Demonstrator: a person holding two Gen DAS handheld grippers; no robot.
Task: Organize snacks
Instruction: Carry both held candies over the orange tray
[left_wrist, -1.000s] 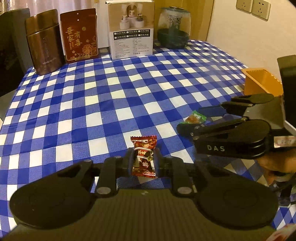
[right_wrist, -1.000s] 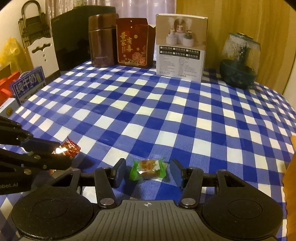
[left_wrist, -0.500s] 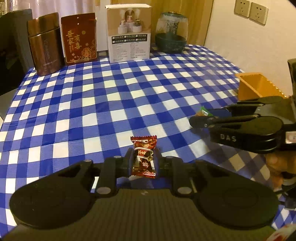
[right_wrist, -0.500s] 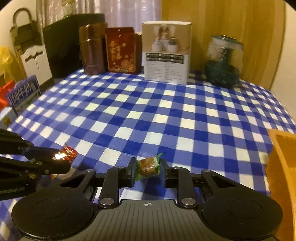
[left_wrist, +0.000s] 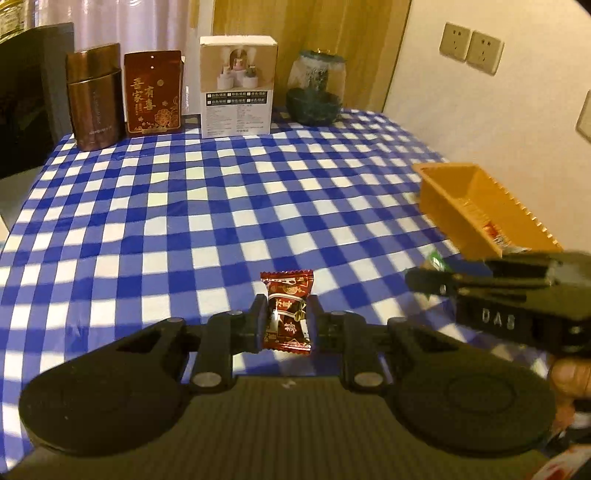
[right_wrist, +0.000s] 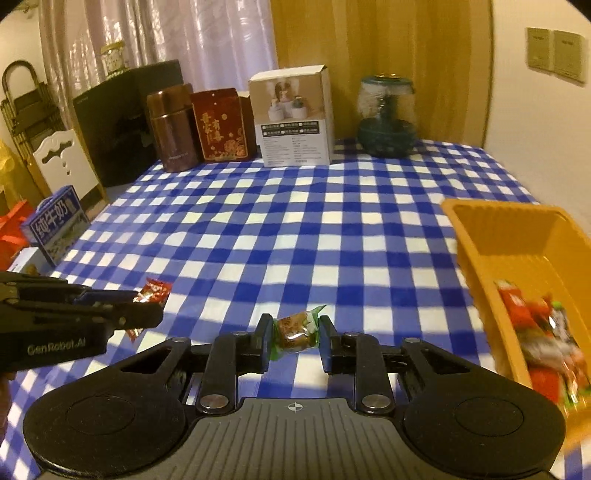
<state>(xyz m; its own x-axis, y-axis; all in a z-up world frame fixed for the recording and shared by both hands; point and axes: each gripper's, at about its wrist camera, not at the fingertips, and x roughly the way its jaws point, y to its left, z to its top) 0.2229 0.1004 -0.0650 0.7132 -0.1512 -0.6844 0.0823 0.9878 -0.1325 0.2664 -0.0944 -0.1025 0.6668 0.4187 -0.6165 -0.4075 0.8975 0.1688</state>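
Both candies look light and crinkly, best pinched across the firm middle: the left tongs (left_wrist: 286, 322) hold the red candy (left_wrist: 287, 312), the right tongs (right_wrist: 294, 339) the green candy (right_wrist: 295, 329), near the orange tray (right_wrist: 509, 236) on the desk (right_wrist: 295, 221).

Left gripper (left_wrist: 286, 323) clamping red candy (left_wrist: 287, 312), orange tray (left_wrist: 454, 201) right — right gripper (left_wrist: 424, 273) (blurred) perhaps pinching green candy (left_wrist: 435, 260)

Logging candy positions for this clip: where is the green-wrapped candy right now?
The green-wrapped candy is clamped in the right gripper, low centre in the right wrist view, above the checked tablecloth, left of the orange tray.
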